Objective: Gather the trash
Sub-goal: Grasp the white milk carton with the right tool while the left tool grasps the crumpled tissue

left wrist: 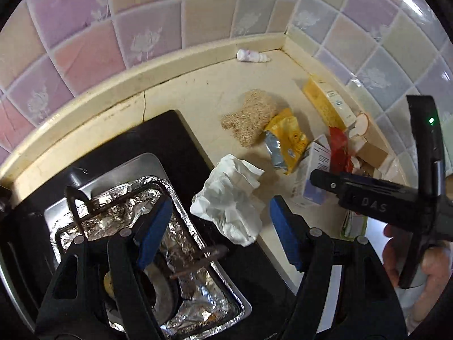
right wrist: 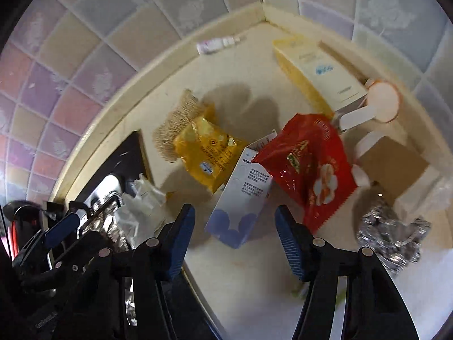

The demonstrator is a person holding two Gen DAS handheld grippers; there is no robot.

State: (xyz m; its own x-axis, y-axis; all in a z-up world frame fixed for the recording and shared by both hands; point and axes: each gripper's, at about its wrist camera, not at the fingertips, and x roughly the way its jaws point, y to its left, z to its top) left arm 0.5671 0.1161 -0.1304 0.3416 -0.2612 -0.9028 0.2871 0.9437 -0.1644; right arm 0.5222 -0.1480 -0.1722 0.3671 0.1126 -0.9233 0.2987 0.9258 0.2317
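Trash lies on a cream counter corner. In the left wrist view my left gripper [left wrist: 220, 229] is open, its blue pads on either side of a crumpled white paper [left wrist: 229, 198] at the stove's edge. In the right wrist view my right gripper [right wrist: 235, 243] is open just above a white and blue carton [right wrist: 240, 201]. A red snack wrapper [right wrist: 308, 164] leans on the carton. A yellow wrapper [right wrist: 206, 150] lies to its left on a straw-coloured scrubber [right wrist: 178, 121]. The right gripper's body [left wrist: 376, 198] shows at the right of the left wrist view.
A foil-lined stove burner tray [left wrist: 158, 218] sits at the left. A yellow and white box [right wrist: 314, 70], a white scoop [right wrist: 379, 102], a brown cardboard box [right wrist: 393, 164] and crumpled foil [right wrist: 393, 235] lie by the right wall. A small white bottle [right wrist: 218, 44] lies at the back wall.
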